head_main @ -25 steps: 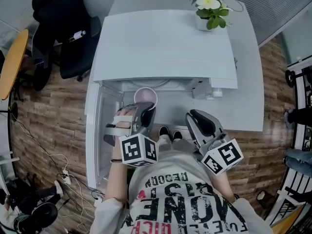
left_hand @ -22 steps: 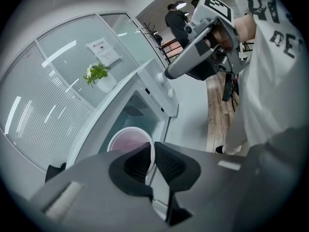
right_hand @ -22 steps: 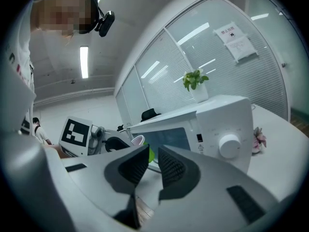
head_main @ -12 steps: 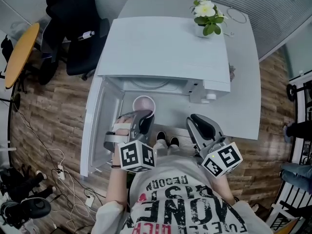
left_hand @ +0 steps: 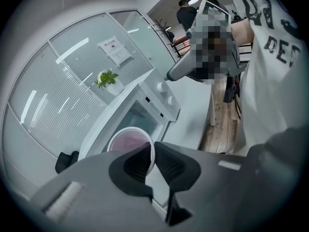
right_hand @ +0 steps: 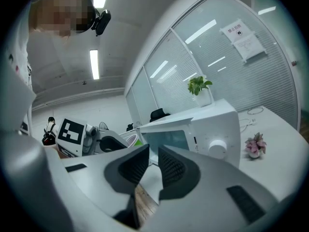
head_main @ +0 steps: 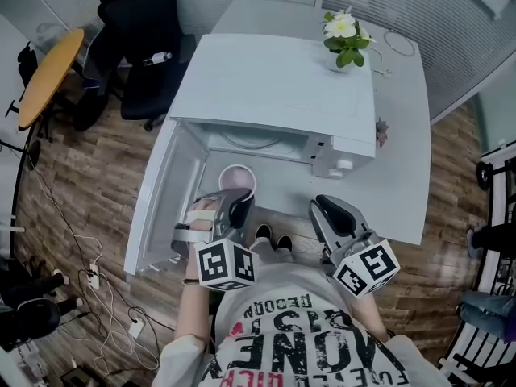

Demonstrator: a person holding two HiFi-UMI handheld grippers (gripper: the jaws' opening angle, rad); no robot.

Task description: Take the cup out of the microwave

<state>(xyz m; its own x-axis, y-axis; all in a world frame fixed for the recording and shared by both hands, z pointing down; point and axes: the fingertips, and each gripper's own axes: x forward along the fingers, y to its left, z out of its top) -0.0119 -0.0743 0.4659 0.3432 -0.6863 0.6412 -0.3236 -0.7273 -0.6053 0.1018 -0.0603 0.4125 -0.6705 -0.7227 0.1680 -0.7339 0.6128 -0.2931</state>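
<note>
My left gripper (left_hand: 153, 153) pinches the cup (left_hand: 128, 141) by its rim, just on the near side of the open microwave (head_main: 274, 79). My right gripper (right_hand: 149, 166) is closed on nothing. I'd carry the cup level, clear of the door (head_main: 157, 200) at left.

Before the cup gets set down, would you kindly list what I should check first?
1. Left gripper fingers shut on the cup rim: ok.
2. Cup outside the microwave cavity: ok.
3. Cup mouth facing up: ok.
4. Cup contents: cannot tell.
5. Microwave door swung wide, clear of the path: ok.
6. Right gripper shut, holding nothing: ok.
</note>
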